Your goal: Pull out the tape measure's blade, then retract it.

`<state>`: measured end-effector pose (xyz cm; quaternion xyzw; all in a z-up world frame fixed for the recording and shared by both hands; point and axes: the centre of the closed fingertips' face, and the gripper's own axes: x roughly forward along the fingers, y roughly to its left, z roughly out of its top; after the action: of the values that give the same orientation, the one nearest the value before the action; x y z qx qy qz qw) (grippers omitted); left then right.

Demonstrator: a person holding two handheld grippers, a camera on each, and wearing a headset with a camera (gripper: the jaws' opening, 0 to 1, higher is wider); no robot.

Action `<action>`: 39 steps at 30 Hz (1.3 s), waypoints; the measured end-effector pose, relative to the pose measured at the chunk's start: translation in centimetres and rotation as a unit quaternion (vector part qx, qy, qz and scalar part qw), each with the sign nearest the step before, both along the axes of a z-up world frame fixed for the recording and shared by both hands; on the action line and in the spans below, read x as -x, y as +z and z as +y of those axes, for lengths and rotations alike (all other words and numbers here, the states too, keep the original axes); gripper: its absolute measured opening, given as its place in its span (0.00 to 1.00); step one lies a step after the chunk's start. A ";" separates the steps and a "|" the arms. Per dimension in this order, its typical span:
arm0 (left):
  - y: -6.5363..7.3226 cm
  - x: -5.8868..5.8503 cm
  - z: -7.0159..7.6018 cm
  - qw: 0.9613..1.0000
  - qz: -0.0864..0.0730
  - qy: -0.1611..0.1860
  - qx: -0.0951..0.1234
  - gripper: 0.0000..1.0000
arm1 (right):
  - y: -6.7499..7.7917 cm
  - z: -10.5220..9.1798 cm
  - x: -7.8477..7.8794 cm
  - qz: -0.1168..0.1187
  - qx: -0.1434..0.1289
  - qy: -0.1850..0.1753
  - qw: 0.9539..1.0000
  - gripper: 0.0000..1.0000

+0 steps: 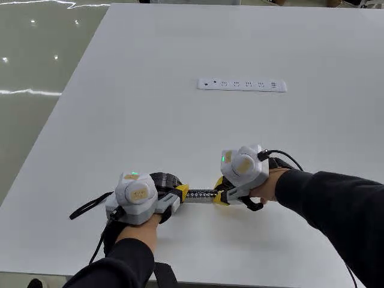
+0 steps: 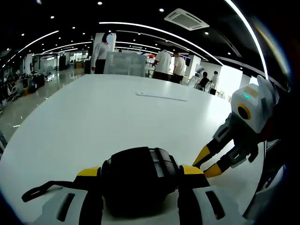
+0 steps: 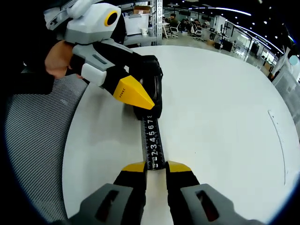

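A white workbench (image 1: 150,90) bearing a power strip (image 1: 242,84) stands on glossy floor (image 1: 36,54) under curved ceiling light strips (image 2: 154,30).

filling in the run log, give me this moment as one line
phase: blade partly out | left gripper: shut on tape measure case | right gripper: shut on blade end

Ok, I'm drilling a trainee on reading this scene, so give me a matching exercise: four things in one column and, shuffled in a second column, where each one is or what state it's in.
Things
1. tape measure case
2. blade
3. power strip
4. black strap

Places or states
A. lies alone farther up the table
B. clamped in the left claw
C. trails on the table beside the left claw
D. out a short way, its tip pinched in the right claw

Pairs: 1-B, 2-D, 3-A, 4-C.
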<state>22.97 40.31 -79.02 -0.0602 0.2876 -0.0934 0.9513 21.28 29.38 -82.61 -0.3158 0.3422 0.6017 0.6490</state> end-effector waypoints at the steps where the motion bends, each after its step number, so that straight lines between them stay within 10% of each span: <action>1: 0.0 0.0 0.0 1.000 0.000 0.000 0.000 0.60 | 0.0 0.1 0.0 0.000 0.000 0.000 1.000 0.12; 39: 0.1 0.0 0.0 1.000 -0.003 -0.002 0.016 0.60 | -0.1 4.0 0.2 0.013 -0.029 -0.003 0.999 0.12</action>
<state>22.97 40.34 -78.90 -0.0746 0.2829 -0.1002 0.9510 21.09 33.40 -82.69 -0.2877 0.3343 0.6135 0.6550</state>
